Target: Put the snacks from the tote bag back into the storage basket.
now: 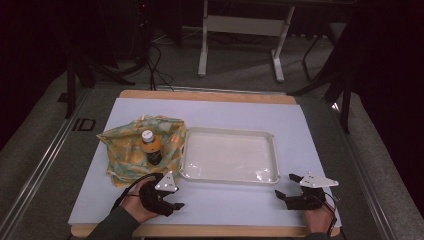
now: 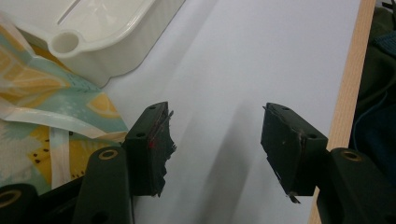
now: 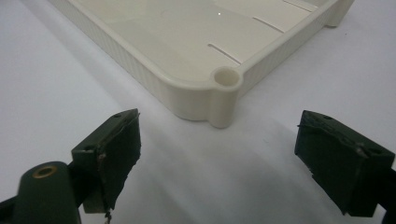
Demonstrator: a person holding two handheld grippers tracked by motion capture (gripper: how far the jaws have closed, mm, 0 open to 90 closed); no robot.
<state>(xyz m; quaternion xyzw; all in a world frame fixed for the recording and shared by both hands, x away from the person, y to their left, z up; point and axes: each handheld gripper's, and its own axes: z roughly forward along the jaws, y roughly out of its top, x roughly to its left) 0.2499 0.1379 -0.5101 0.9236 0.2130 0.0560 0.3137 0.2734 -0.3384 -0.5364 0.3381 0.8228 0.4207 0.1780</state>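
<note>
While both jaws gape empty, left gripper [image 1: 172, 199] sits at 7 o'clock of tray [image 1: 228, 175], right gripper [image 1: 287, 186] at 5; bottle [image 1: 150, 146] stands on cloth [image 1: 125, 150].

We wear a dark green sleeve [image 1: 112, 226]; our black grippers carry grey triangular plates [image 1: 167, 183], brass-ringed screw holes [image 2: 108, 154] and frayed pads [image 2: 159, 144].

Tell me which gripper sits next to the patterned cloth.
The left gripper: the yellow-and-teal cloth lies right beside it. The right gripper sits by the tray's far corner.
</note>
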